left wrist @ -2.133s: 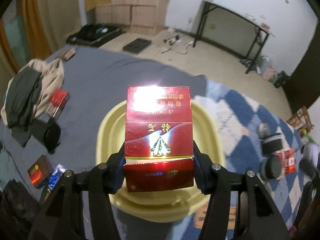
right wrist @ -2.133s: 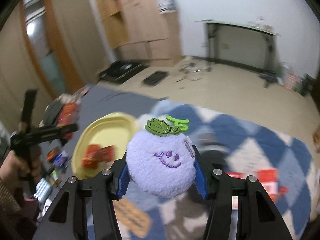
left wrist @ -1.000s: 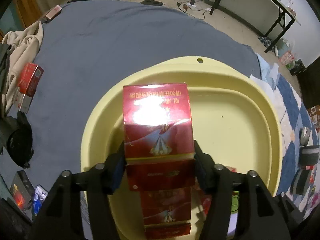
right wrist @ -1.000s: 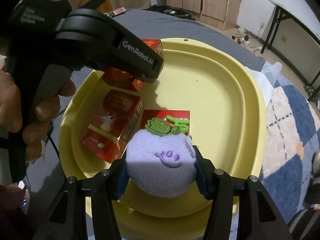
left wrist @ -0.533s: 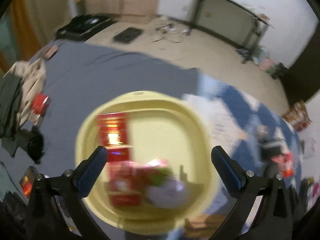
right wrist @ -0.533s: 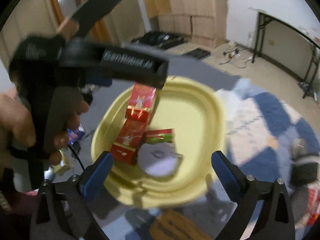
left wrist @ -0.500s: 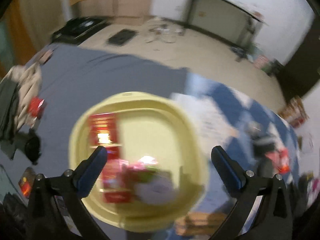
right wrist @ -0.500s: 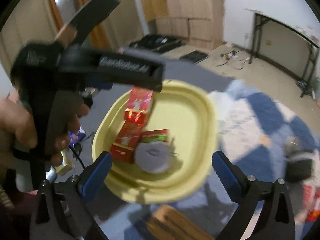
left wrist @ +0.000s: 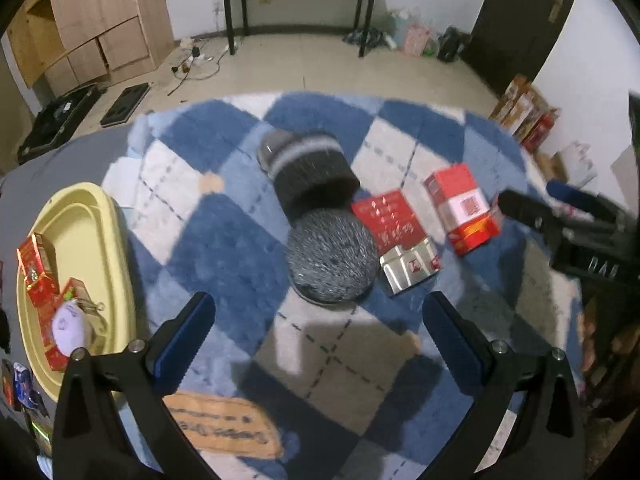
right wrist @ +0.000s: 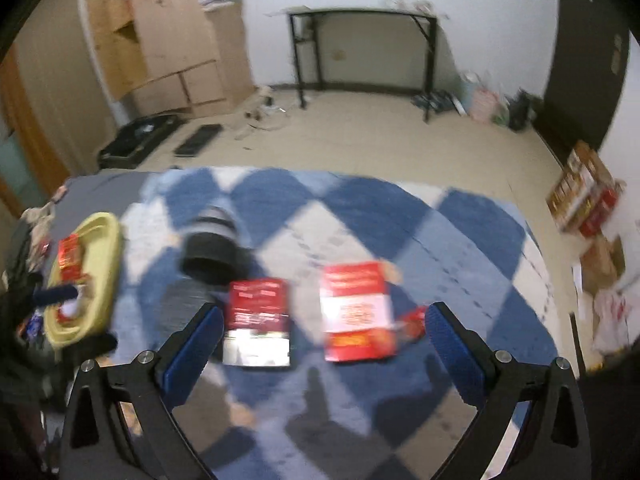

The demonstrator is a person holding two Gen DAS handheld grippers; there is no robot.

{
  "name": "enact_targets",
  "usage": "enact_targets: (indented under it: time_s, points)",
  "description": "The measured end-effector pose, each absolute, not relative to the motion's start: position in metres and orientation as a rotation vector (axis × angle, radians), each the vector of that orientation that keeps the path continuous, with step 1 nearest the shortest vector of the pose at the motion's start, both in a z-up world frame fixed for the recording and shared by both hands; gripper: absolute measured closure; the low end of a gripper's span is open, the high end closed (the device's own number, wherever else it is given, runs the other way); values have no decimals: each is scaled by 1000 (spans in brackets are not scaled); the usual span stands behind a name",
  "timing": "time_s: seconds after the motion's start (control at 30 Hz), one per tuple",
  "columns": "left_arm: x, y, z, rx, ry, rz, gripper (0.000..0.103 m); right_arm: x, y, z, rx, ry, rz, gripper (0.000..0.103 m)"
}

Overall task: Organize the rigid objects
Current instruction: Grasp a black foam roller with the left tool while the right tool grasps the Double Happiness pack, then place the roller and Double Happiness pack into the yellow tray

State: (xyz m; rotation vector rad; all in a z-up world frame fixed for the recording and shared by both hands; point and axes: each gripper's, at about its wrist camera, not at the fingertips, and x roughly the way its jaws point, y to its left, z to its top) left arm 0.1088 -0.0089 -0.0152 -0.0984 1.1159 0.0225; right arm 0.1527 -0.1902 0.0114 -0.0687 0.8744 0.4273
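My left gripper [left wrist: 319, 316] is open and empty above the blue-and-white checked rug [left wrist: 224, 240]. My right gripper [right wrist: 320, 326] is also open and empty; it shows at the right edge of the left wrist view [left wrist: 560, 216]. A dark red box with a silver end [left wrist: 394, 236] [right wrist: 258, 314] and a red-and-white box [left wrist: 462, 208] [right wrist: 356, 312] lie on the rug ahead. The yellow tray [left wrist: 86, 216] [right wrist: 102, 256] at the left holds red boxes [left wrist: 36, 268] and the purple plush [left wrist: 70, 326].
A dark knit hat [left wrist: 308, 168] and a grey speckled round thing [left wrist: 332, 264] lie on the rug beside the boxes. An orange label [left wrist: 224, 426] lies near the front. A black metal desk [right wrist: 360, 44] and wooden cabinets [right wrist: 176, 40] stand at the back.
Both grippers opened, leaving the red box and the purple plush in the yellow tray. Both have swung right, from the tray to the boxes on the rug.
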Motion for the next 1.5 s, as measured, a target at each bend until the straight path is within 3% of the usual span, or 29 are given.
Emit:
enact_targets:
  time_s: [0.33,0.53,0.6,0.67,0.77,1.03,1.23,1.5]
  points:
    - [140,-14,-51,-148,1134,27,0,219,-169,-33,-71,954,436,1]
    - [152,-10,-65,-170,1153,14,3,242,-155,-62,-113,971,446,6]
    - [154,-6,-65,-208,1147,7,14,246,-145,-68,-157,971,448,12]
    - [156,-4,-67,-239,1161,-2,31,249,-136,-79,-176,1009,466,34]
    - [152,-2,-65,-245,1168,-12,33,247,-130,-86,-223,1002,440,47]
    - [117,35,-10,-255,1066,-11,33,232,-163,-32,-14,875,472,47]
    - [90,106,36,-310,1001,55,33,200,-169,7,107,769,558,47]
    - [47,243,58,-366,924,266,33,134,-76,47,-64,727,748,47]
